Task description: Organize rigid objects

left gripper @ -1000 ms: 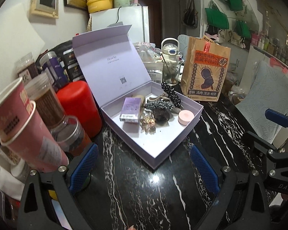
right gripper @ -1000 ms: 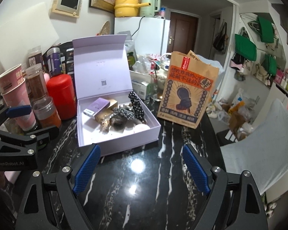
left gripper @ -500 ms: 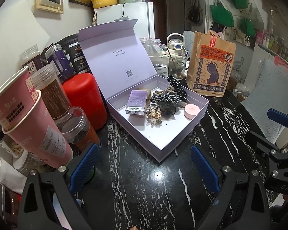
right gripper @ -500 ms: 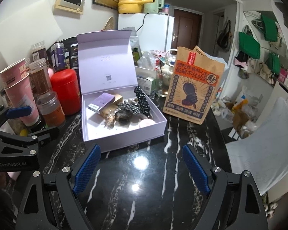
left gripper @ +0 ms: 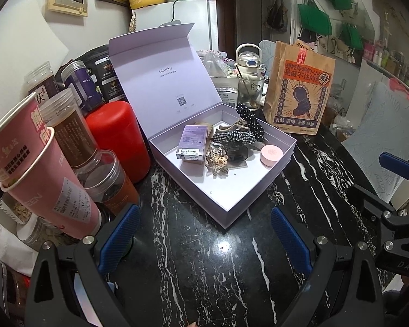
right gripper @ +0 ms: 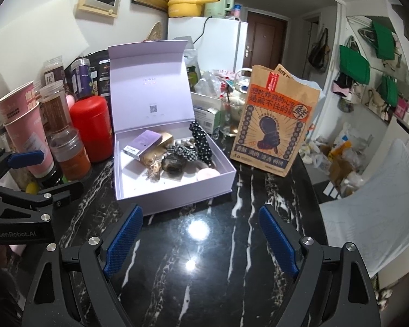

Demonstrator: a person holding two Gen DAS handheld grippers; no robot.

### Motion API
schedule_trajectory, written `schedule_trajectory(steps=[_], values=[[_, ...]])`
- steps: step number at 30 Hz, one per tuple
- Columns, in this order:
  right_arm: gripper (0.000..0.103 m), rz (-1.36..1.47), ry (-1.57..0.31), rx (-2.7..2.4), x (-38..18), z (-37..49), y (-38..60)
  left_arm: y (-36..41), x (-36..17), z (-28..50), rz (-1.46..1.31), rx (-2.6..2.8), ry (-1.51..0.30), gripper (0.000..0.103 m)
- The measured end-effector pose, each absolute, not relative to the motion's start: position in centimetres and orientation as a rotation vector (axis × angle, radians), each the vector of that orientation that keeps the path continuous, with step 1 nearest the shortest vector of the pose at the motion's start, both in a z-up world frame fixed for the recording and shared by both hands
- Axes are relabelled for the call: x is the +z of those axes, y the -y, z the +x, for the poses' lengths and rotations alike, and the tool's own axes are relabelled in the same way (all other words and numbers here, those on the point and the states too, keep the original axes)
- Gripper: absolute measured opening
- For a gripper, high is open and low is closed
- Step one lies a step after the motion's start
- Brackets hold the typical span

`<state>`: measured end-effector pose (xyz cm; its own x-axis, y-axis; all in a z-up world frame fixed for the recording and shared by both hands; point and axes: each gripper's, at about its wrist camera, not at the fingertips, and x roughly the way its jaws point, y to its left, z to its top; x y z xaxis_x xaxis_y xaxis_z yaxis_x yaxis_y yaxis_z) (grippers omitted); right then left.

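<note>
A lilac box (left gripper: 233,207) (right gripper: 177,199) stands on the black marble table with its lid raised. Inside lie a purple carton (left gripper: 192,143) (right gripper: 143,144), a pink round compact (left gripper: 271,154) (right gripper: 207,175), a star-shaped clip (left gripper: 218,162), a dark round case (left gripper: 237,154) (right gripper: 172,164) and black-and-white scrunchies (left gripper: 248,128) (right gripper: 200,139). My left gripper (left gripper: 204,231) hangs open just in front of the box's near corner, empty. My right gripper (right gripper: 200,229) is open too, in front of the box wall, with nothing between its fingers.
Left of the box crowd a red canister (left gripper: 117,139) (right gripper: 91,125), pink paper cups (left gripper: 35,169) and several jars (left gripper: 106,182). A brown paper bag (left gripper: 300,95) (right gripper: 274,125) stands right of it. A glass kettle (left gripper: 249,62) sits behind.
The box has slid a little rightwards and upwards in the left wrist view; the right wrist view shifted slightly the same way. Both grippers stay open and empty.
</note>
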<state>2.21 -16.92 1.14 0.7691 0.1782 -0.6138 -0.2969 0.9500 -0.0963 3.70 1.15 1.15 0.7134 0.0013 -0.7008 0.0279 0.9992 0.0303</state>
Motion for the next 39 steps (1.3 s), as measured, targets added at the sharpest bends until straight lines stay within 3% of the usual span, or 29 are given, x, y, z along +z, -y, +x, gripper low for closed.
schedule_trajectory(steps=[39], values=[[0.088,-0.210,-0.645,0.261,2.2,2.5,16.8,-1.4,1.9,4.2,0.061,-0.026,-0.770,0.098]])
